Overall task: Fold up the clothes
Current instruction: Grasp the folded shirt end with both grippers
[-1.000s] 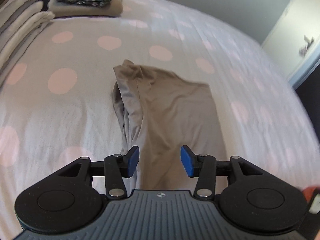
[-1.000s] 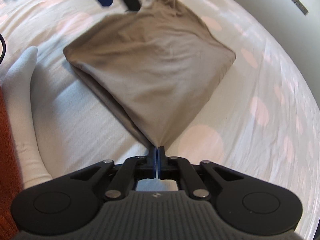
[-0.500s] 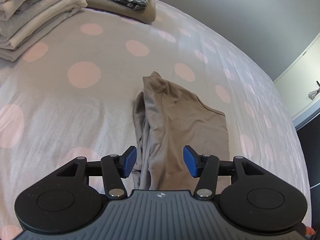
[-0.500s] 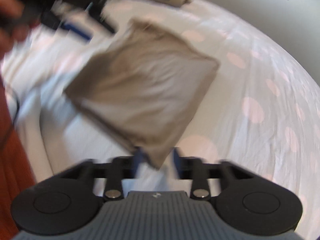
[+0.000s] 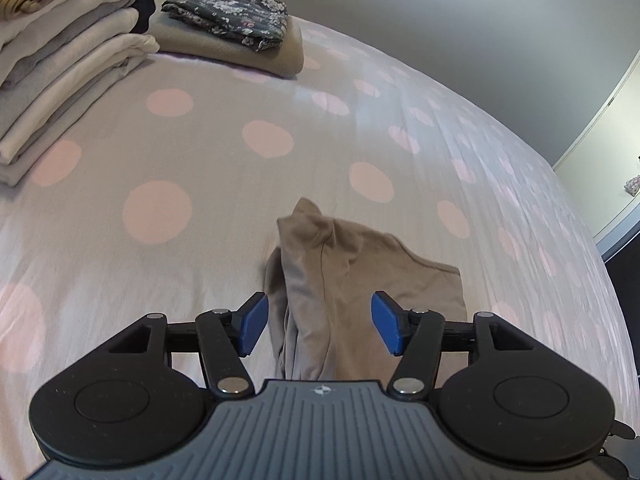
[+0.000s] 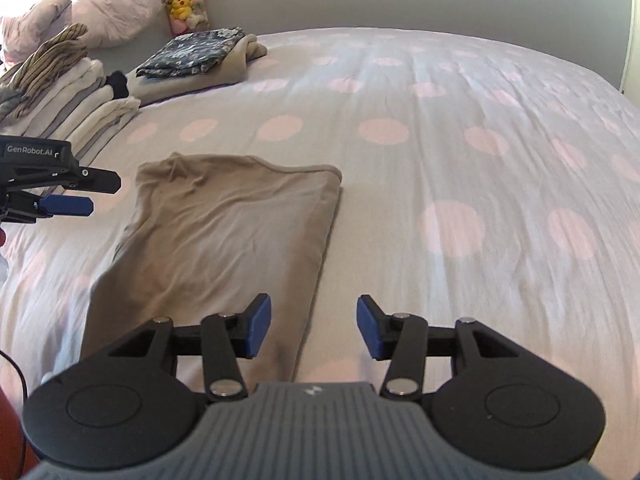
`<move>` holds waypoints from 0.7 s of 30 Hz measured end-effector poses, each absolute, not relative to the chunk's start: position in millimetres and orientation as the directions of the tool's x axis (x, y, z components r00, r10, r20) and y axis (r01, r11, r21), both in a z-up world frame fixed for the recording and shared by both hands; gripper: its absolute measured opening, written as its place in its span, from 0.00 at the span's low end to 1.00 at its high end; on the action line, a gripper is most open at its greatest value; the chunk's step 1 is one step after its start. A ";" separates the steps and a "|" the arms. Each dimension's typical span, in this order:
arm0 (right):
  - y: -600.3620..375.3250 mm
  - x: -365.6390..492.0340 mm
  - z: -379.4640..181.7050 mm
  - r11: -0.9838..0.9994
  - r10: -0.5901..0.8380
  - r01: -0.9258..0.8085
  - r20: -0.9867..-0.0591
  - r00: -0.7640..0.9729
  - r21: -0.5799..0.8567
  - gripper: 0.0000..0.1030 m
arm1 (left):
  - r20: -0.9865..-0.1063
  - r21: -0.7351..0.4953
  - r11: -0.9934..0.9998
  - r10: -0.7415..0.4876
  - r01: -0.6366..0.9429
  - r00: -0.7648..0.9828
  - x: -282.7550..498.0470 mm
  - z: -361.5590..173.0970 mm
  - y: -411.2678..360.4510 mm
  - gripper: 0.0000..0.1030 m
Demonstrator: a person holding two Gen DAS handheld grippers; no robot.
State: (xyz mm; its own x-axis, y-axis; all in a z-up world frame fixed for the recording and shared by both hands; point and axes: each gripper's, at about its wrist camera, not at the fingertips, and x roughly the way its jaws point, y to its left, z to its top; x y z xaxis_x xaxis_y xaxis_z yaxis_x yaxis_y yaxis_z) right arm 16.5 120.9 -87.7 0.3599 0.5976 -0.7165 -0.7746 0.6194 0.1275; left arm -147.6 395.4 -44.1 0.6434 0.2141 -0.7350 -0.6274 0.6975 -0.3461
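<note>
Taupe shirt [image 6: 224,240] lies folded on the bed [image 6: 440,140]; your right gripper [image 6: 313,330] and left gripper [image 5: 319,328] tilt downward above it, jaws just opening, gripping nothing.

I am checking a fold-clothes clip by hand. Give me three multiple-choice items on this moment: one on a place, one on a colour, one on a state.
1. Where does the floral folded cloth lie?
A. on top of a folded beige garment
B. on the floor
C. on a chair

2. What colour are the spots on the bedspread?
A. green
B. pink
C. black

3. How is the right gripper?
A. shut on the tan garment
B. shut on nothing
C. open, holding nothing

Answers:
1. A: the floral cloth rests on the beige garment at the far side of the bed.
2. B: pale pink dots cover the grey bedspread.
3. C: its blue fingers stand apart, just opened, and the tan garment lies flat, released.
</note>
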 end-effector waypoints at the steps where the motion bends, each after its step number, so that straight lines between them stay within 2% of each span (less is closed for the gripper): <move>1: 122.9 18.9 -87.3 0.625 0.601 -0.770 -0.709 0.370 0.128 0.61 | -0.729 -0.348 0.700 0.217 -0.624 0.649 -144.7 -44.9 397.5 0.57; 2: 124.7 22.1 -86.9 0.629 0.606 -0.766 -0.700 0.377 0.132 0.67 | -0.723 -0.350 0.702 0.219 -0.620 0.655 -141.8 -45.8 399.5 0.57; 9: 139.2 49.5 -91.0 0.618 0.679 -0.753 -0.636 0.367 0.226 0.72 | -0.650 -0.431 0.711 0.182 -0.555 0.738 -150.4 -60.0 414.5 0.57; 17: 151.8 83.0 -113.2 0.625 0.712 -0.699 -0.620 0.329 0.347 0.77 | -0.579 -0.556 0.666 0.120 -0.498 0.807 -160.9 -70.2 427.7 0.61; 21: 155.9 97.8 -125.6 0.611 0.736 -0.675 -0.612 0.291 0.414 0.78 | -0.609 -0.560 0.638 0.116 -0.529 0.785 -153.9 -83.2 430.7 0.63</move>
State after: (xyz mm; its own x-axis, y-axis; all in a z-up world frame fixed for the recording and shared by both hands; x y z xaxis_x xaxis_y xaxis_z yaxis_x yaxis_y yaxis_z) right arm 97.8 155.9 -125.6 0.2906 0.7358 -0.6118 -0.6754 0.6106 0.4135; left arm -153.9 430.7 -83.2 0.7847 0.1163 -0.6089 -0.5290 0.6378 -0.5599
